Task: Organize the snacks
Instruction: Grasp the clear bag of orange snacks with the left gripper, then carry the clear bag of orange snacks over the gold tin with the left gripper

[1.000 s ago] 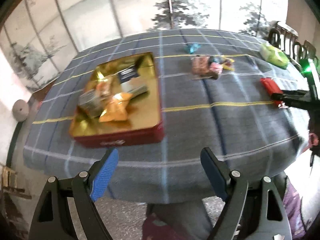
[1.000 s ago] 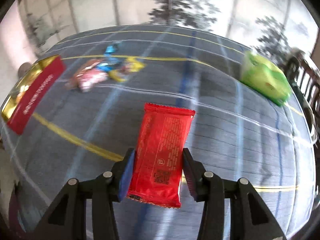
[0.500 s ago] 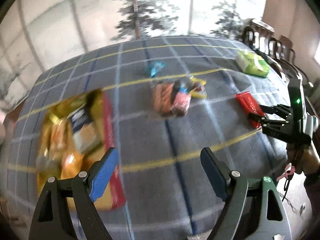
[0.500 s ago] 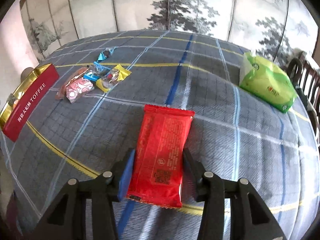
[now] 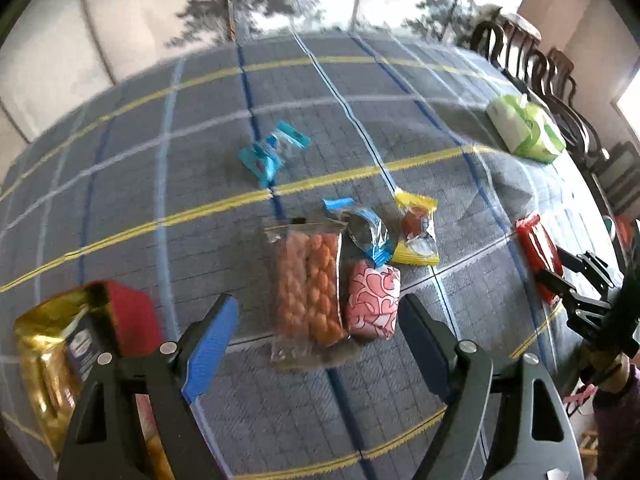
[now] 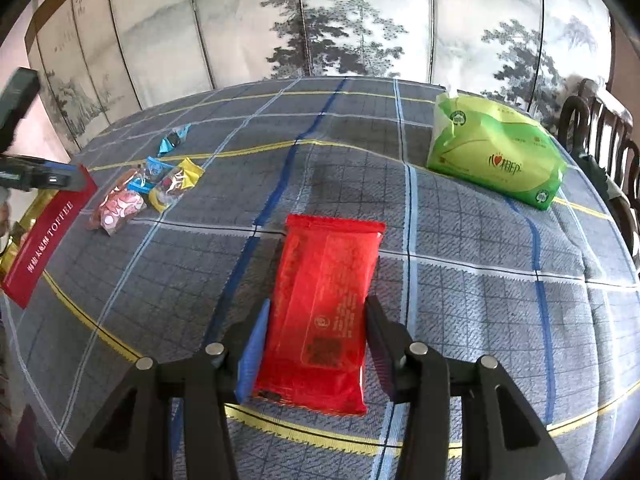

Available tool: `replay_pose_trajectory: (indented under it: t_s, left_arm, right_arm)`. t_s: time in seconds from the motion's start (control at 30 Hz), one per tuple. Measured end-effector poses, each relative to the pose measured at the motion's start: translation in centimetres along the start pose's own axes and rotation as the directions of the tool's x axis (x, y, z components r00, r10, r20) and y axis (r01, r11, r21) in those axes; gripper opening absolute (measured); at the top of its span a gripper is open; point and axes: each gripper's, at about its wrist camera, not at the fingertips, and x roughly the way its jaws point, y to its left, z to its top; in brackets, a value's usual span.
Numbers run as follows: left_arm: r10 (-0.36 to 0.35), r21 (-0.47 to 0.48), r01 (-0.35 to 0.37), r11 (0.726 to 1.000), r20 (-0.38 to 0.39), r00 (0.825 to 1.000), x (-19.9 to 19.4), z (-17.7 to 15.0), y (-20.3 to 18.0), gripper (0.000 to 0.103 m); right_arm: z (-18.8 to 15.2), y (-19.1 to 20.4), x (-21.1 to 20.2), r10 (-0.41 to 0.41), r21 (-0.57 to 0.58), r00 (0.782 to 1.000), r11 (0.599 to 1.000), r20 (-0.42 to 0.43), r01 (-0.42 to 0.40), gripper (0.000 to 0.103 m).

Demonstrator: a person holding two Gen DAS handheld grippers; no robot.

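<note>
Left gripper [image 5: 316, 332] has neared orange snack pack [image 5: 310, 284].

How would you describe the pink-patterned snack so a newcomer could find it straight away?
Start at the red toffee tin on the checked tablecloth and look to the small pile of snacks beside it. The pink-patterned snack lies against the clear pack of orange twists, the only pink-and-white wrapper.

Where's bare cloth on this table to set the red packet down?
Bare tablecloth lies between the red packet in the right tool and the green tissue pack, and between the packet and the toffee tin. The snack cluster beside the tin is crowded.
</note>
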Motion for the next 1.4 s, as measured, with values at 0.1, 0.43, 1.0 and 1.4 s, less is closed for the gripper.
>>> replay_pose_trajectory:
  t_s: [0.1,0.43,1.0,1.4]
  left_arm:
    - [0.043,0.011,-0.042,0.999,-0.036,0.998,1.7,0.8,0.2,0.078]
    - [-0.048,-0.094,0.047,0.994,-0.015,0.999,3.5,1.8,1.9,0.056]
    - [0.127,-0.166,-0.106,0.980,0.125,0.984,-2.6,-4.8,-2.3,0.035]
    - [0.064,-0.126,-0.039,0.991,0.205,0.977,-9.5,-13.3,-10.2,0.035]
  right_arm:
    - [0.0,-0.1,0.0,0.013,0.004,1.000,1.000,0.002,-0.013,0.048]
    - [0.0,-0.2,0.0,0.031,0.013,0.999,0.999,0.005,-0.031,0.050]
    - [0.1,-0.2,0.1,0.030,0.020,1.000,0.999,0.007,-0.030,0.050]
    - [0.0,0.3,0.3,0.003,0.006,1.000,1.000,0.003,-0.003,0.049]
